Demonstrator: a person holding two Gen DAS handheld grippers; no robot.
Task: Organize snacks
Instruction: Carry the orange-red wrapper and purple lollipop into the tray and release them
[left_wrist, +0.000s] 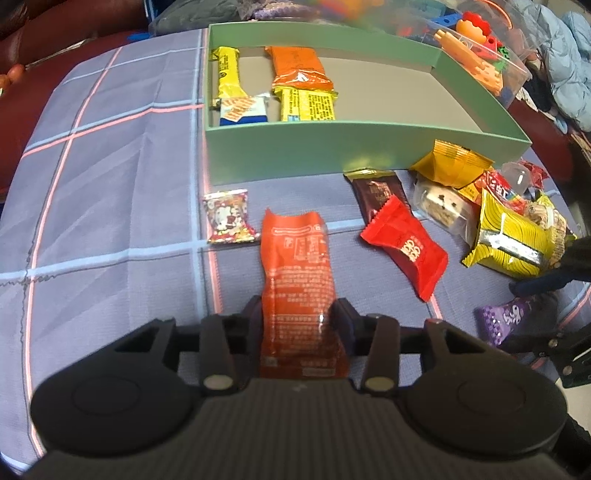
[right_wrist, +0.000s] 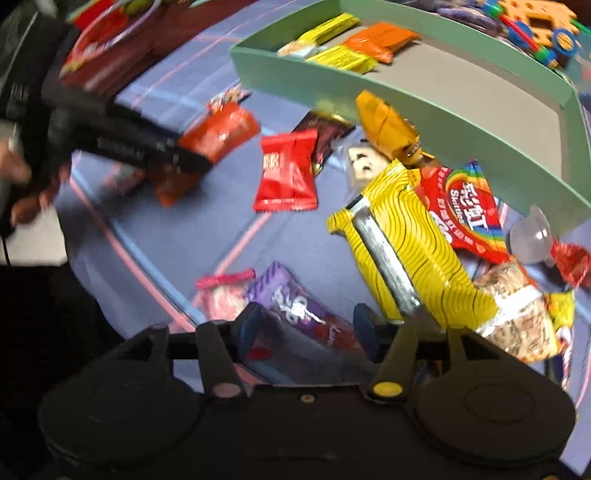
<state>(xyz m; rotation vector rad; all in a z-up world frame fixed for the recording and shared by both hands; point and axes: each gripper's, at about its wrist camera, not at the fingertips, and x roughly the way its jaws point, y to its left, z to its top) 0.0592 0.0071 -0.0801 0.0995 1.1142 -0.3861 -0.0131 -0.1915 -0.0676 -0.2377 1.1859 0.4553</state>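
While both grippers point steeply down over the checked blue cloth (left_wrist: 110, 155) on the surface, the left gripper (left_wrist: 297, 314) has a long orange-red snack packet (left_wrist: 295, 266) running lengthwise between its fingers (left_wrist: 343, 314). Both pads sit right against the packet's sides near its lower half, so it reads as gripped; the upper end sticks out ahead toward the green tray (left_wrist: 332, 147). From the right wrist view the same packet (right_wrist: 218, 133) pokes out past the left gripper's dark body, apparently clear of the cloth.

Right gripper (right_wrist: 308, 325): fingers (right_wrist: 364, 325) spread apart, pads not pressing anything. A purple wrapper (right_wrist: 295, 306) lies on the cloth between them, slanted, nearer the left finger, with a gap on the right side. A pink-topped small packet (right_wrist: 221, 291) is just beside the purple one, outside the left finger.

Tray already holds a yellow bar (left_wrist: 227, 74), an orange pack (left_wrist: 299, 68), a yellow printed bar (left_wrist: 308, 105) and a white-blue small packet (left_wrist: 243, 109), all bunched at its left end; the rest of the tray floor is bare.

Loose on the cloth in front of the tray: small cartoon-print sachet (left_wrist: 229, 216) left of the gripped packet, red square pack (left_wrist: 404, 245), dark brown bar (left_wrist: 376, 192) partly under it, golden-yellow pouch (left_wrist: 450, 162) touching the tray wall, yellow striped bag (left_wrist: 513, 240), Skittles pack (right_wrist: 465, 214) overlapping that bag. Right view is motion-blurred, so small print is unreadable.
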